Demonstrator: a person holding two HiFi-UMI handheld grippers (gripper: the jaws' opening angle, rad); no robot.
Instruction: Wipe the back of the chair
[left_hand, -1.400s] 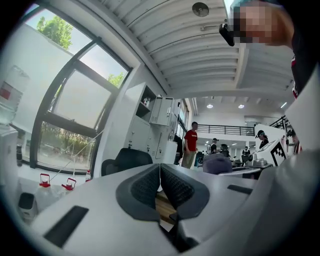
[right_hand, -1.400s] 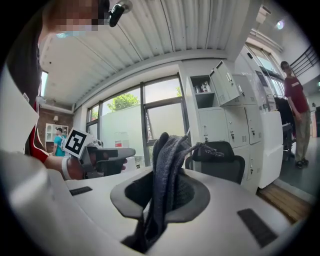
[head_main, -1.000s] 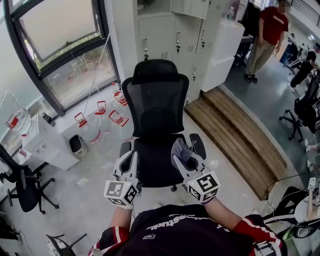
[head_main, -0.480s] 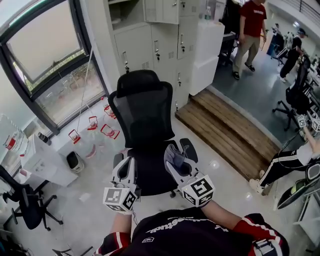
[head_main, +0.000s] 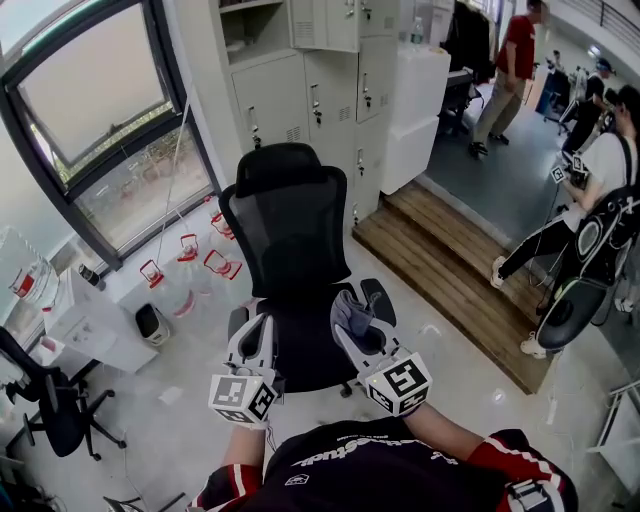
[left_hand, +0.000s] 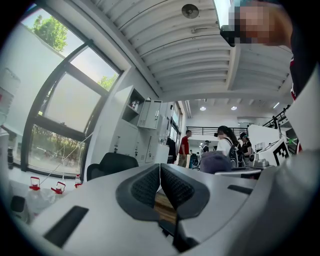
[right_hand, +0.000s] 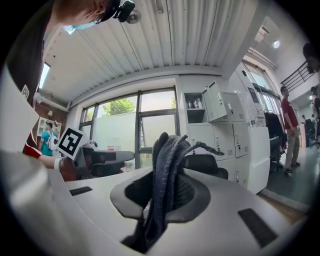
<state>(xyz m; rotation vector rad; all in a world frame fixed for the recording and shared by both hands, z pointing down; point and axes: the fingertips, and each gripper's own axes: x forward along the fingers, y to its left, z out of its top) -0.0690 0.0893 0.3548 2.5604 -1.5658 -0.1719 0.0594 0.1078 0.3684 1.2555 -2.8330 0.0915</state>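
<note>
A black mesh-backed office chair (head_main: 290, 240) faces me in the head view, its headrest (head_main: 277, 162) toward the lockers. My right gripper (head_main: 352, 313) hovers over the seat's right side, shut on a grey cloth (head_main: 353, 309). The same cloth (right_hand: 165, 170) stands bunched between the jaws in the right gripper view. My left gripper (head_main: 254, 328) is over the seat's left edge, near the armrest (head_main: 237, 320). Its jaws are pressed together with nothing between them (left_hand: 160, 187). The chair's headrest (left_hand: 112, 164) shows low and far in the left gripper view.
White lockers (head_main: 330, 80) stand behind the chair, a large window (head_main: 100, 110) at left. Red-capped water jugs (head_main: 185, 260) sit on the floor left of the chair. A wooden step (head_main: 450, 275) runs at right, people (head_main: 510, 70) beyond it. Another black chair (head_main: 45, 405) is at lower left.
The head view has shifted, so the chair sits a little lower-left in the picture than a second ago. Both grippers keep their places over the seat. People at right have moved.
</note>
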